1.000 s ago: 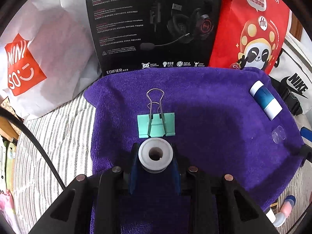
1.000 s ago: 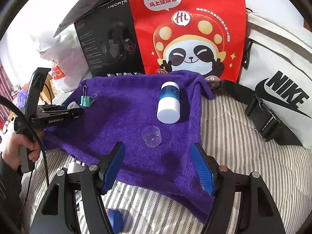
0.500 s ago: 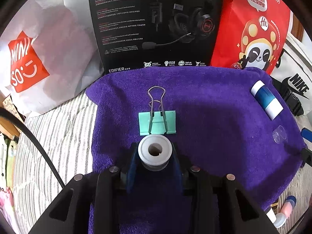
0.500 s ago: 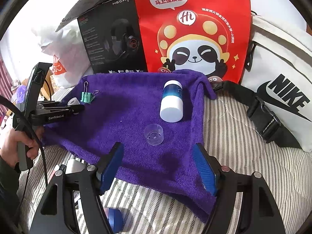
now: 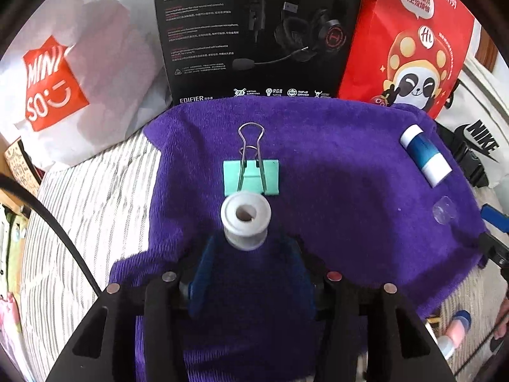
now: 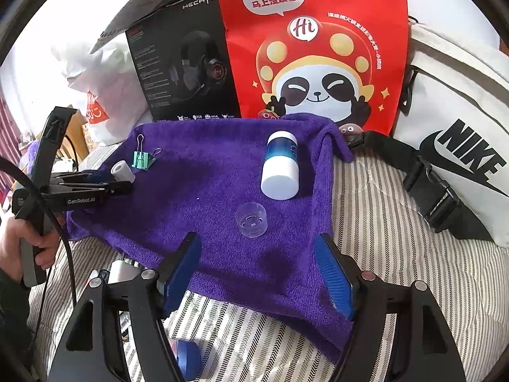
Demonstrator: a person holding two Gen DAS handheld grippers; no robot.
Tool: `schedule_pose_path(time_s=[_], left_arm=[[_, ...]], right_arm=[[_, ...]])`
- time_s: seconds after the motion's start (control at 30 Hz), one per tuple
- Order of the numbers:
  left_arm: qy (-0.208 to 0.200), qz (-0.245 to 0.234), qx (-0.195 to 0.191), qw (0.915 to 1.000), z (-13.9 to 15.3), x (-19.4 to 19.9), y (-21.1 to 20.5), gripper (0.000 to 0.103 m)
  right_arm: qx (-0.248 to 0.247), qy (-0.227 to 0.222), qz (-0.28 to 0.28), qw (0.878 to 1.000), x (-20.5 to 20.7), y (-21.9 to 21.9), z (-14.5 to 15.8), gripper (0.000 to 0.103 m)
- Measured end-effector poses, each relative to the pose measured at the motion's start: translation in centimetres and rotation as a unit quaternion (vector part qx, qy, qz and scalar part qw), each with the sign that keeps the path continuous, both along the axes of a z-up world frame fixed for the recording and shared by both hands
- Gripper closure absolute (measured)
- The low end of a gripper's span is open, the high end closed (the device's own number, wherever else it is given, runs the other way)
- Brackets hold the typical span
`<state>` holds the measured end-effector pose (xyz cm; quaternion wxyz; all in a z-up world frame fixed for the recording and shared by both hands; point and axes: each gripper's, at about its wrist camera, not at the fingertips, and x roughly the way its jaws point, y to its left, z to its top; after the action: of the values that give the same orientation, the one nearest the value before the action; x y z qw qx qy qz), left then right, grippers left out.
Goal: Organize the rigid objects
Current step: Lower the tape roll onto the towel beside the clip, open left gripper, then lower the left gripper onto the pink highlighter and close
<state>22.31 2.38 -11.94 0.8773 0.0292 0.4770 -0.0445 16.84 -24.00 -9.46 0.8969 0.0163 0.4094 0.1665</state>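
L gripper jaws opening off white spool, now free on purple towel by green clip; R gripper spread, empty.

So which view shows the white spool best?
The left wrist view: the white spool sits large and centred, its bore visible, just ahead of the left gripper, whose jaws are opening. The right wrist view shows it small, side-on, far left.
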Motion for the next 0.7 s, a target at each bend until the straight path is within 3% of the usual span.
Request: schedule_pose_path(time_s=[0.13, 0.3, 0.37, 0.57, 0.7], left_arm=[[-0.001, -0.006, -0.014, 0.9999, 1.1, -1.8, 0.4, 0.057], [-0.005, -0.011, -0.001, 0.9999, 1.9, -5.6, 0.2, 0.056], [-0.023, -0.008, -0.008, 0.9997, 2.4, -7.0, 0.3, 0.055], [-0.011, -0.027, -0.039, 0.9988, 3.3, -10.7, 0.0, 0.054], [0.002, -0.052, -0.012, 0.9986, 2.1, -12.3, -1.8, 0.054]], right_arm=[[0.002, 0.001, -0.001, 1.0, 0.0, -0.1, 0.1, 0.029], [0.007, 0.0, -0.005, 1.0, 0.0, -0.4, 0.1, 0.029], [0.008, 0.0, -0.006, 1.0, 0.0, -0.5, 0.2, 0.029], [0.005, 0.004, -0.006, 1.0, 0.1, -0.4, 0.0, 0.029], [-0.001, 0.003, -0.004, 1.0, 0.0, -0.2, -0.1, 0.029]])
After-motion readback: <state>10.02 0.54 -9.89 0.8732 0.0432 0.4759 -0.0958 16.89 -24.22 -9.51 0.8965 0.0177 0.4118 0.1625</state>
